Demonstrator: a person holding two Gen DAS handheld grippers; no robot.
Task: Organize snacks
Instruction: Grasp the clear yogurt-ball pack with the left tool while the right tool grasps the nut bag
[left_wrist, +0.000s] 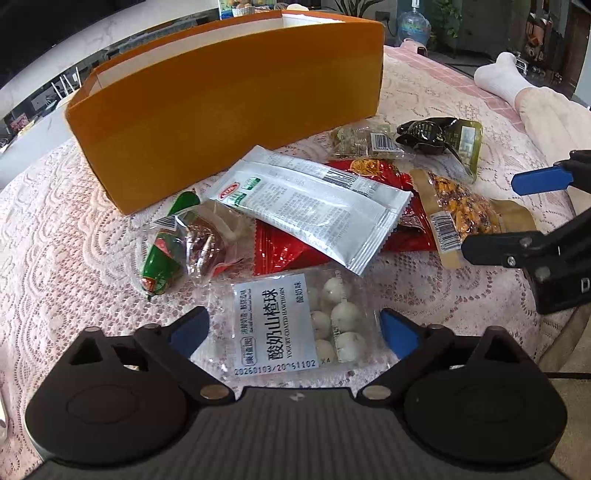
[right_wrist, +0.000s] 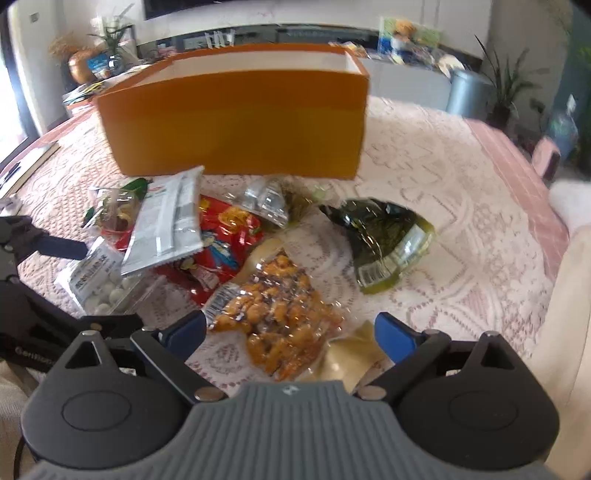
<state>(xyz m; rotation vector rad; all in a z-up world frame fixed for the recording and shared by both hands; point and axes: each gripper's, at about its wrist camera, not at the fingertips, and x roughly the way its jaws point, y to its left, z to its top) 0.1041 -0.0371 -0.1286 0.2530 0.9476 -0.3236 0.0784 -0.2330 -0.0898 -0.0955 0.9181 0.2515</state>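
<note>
- One orange box (left_wrist: 229, 110) on the lace-covered worktop (left_wrist: 74, 258); I count eight snack packets (left_wrist: 314, 206) just in front.
- My left gripper (left_wrist: 293, 328) fingers spread around the hawthorn-ball pack (left_wrist: 295, 325), not pinching.
- My right gripper (right_wrist: 290, 334) fingers spread around the orange snack pack (right_wrist: 280, 314).

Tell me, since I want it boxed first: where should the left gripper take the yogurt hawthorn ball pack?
Likely across its two long side edges, from above. The yogurt hawthorn ball pack lies flat on the lace tablecloth, clear of the pile, already between the open left gripper fingers.
</note>
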